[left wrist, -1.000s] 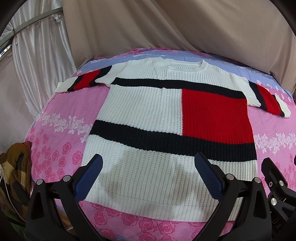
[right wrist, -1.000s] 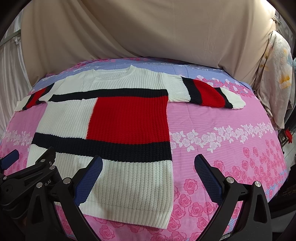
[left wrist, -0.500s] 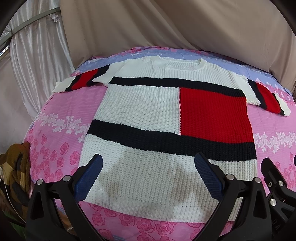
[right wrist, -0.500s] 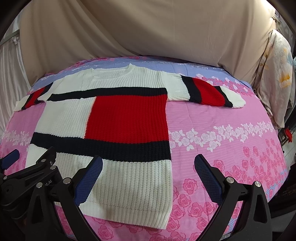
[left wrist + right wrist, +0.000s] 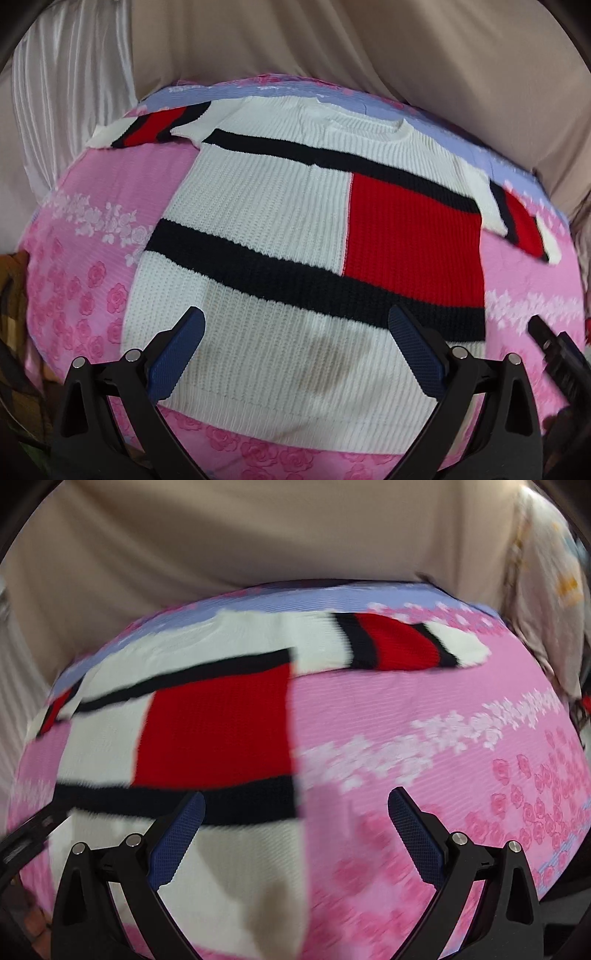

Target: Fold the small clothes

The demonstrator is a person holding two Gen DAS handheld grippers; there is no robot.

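Bed covered with a pink rose-print sheet (image 5: 85, 266); a band of white flowers crosses it, and a lilac stripe runs along the far edge. Beige draped cloth backdrop (image 5: 369, 48) hangs behind the bed. Glossy white pleated curtain (image 5: 70, 103) at far left. Brown patterned fabric (image 5: 13, 295) bunched beside the bed's left edge. Pale floral cloth (image 5: 546, 583) hangs at right; that view is blurred.

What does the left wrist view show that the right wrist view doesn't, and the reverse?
Only the left wrist view shows the sweater's neckline, a brown patterned cloth at the bed's left edge and shiny white drapery. Only the right wrist view, which is blurred, shows a floral cloth hanging on the right. Both show the sweater spread flat on the pink floral bedsheet, with open tongs over its hem.
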